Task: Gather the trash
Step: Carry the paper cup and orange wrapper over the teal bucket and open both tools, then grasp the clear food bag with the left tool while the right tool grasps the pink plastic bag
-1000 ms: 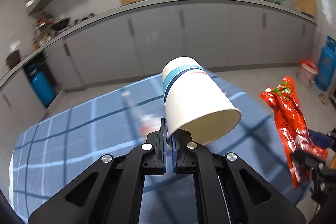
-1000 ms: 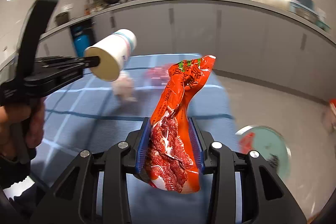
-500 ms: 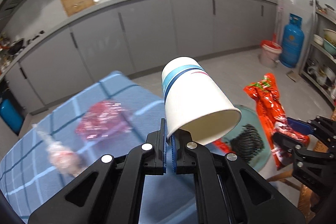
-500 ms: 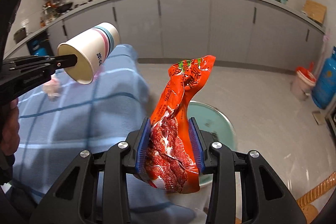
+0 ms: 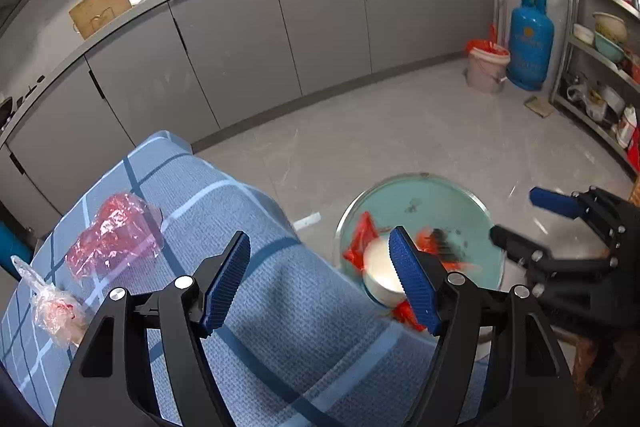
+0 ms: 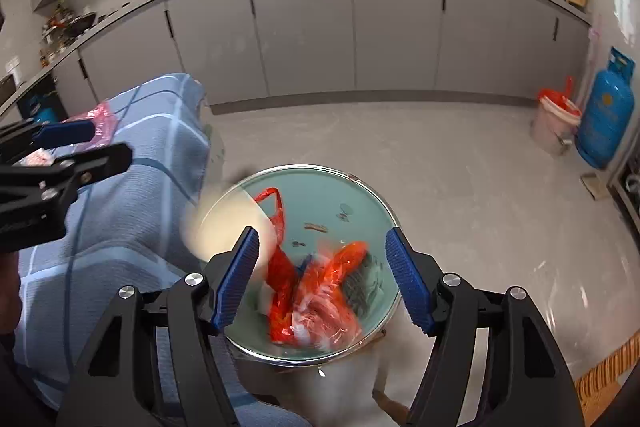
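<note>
Left gripper: jaws just sprung wide, empty; paper cup below it in basin.
Right gripper: jaws just parted, empty; red wrapper beneath in basin.

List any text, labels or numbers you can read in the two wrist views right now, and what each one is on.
No text can be quoted from either view.
Blue gas cylinder: a round yellowish emblem on its side, too small to read.
Red snack wrapper in the green bin: motion-blurred, print unreadable.
Paper cup: blurred, no lettering legible.
Cardboard on the counter: marks too faint to read.
</note>
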`<state>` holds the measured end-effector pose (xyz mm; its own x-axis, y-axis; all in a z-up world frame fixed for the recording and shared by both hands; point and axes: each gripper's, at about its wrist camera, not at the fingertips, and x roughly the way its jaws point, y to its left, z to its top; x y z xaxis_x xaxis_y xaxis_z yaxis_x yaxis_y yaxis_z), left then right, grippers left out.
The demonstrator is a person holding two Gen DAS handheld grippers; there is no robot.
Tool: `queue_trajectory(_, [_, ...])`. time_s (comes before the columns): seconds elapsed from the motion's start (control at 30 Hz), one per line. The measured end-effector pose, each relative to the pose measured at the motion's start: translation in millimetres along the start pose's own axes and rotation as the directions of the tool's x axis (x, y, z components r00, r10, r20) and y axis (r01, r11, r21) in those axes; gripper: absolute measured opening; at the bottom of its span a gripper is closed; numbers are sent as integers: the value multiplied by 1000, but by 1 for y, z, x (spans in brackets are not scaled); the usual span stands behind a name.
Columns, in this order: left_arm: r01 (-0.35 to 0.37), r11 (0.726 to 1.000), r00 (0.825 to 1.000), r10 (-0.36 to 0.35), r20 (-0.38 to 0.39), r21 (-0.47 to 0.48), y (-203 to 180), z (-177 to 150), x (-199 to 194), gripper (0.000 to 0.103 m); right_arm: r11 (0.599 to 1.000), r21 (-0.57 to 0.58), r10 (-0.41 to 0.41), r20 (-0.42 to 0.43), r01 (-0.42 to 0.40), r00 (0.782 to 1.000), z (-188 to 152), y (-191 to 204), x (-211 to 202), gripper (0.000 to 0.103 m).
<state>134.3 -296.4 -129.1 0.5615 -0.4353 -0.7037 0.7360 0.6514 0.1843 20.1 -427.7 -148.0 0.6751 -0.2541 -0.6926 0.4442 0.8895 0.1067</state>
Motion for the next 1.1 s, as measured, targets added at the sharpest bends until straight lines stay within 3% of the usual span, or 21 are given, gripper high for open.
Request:
queue_trajectory(0.13, [-17, 1000, 1000, 16, -8, -10, 10, -4, -3, 73, 998, 64, -3, -2, 4, 1000, -5, -9, -2, 77])
queue_trajectory(0.17, [-25, 1000, 1000, 25, -6, -12, 14, -4, -5, 77, 997, 80, -8, 5, 8, 1000, -4, -10, -4, 79])
queue_trajectory(0.33, [-83, 996, 997, 83, 3, -39, 41, -13, -20, 81, 996, 85, 7, 16, -8, 1000, -1, -4, -10, 80])
queue_trajectory(0.57, [-167, 978, 986, 165, -28, -121, 89, -27, -33, 84, 997, 17, 78, 20, -79, 997, 12, 38, -8, 81])
queue_trajectory(0.8, [-256, 944, 967, 247, -67, -208, 140, -44, -41, 85, 989, -55, 139, 30, -137, 990, 28, 84, -7, 82])
queue_trajectory(1.1, [-388, 866, 922, 367, -125, -315, 207, -64, -45, 90, 973, -153, 178, 19, -173, 984, 46, 144, 3, 85])
